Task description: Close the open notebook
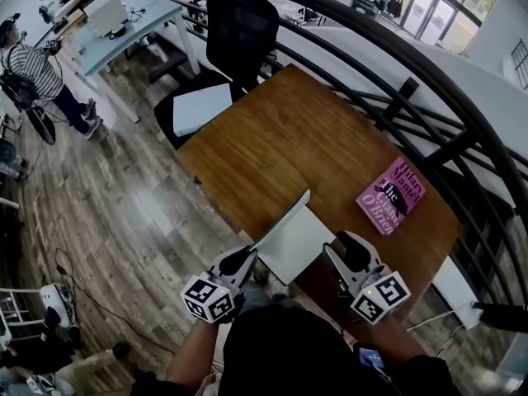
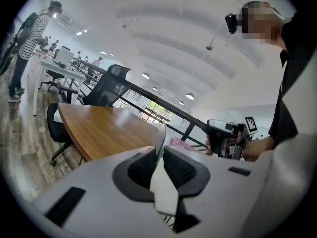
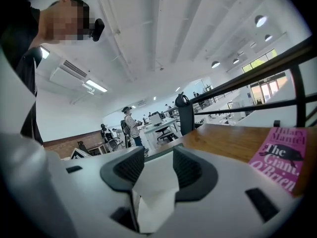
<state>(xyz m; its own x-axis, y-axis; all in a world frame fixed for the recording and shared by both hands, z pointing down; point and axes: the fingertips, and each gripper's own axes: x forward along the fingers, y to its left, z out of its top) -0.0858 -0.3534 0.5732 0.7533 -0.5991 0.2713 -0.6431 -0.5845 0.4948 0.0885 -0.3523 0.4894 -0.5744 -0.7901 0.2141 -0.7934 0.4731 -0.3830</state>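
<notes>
The open white paper notebook point(image 1: 295, 239) lies at the brown wooden table's point(image 1: 289, 139) near edge, left leaf raised and clenched by the left gripper point(image 1: 246, 260), flat right half grasped by the right gripper point(image 1: 346, 247), pink paperback book point(image 1: 392, 195) near, bare wood beyond.

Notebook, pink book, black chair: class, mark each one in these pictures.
notebook point(image 1: 297, 246), head view, flat white page.
pink book point(image 1: 392, 196), head view, front cover.
black chair point(image 1: 241, 27), head view, backrest.
</notes>
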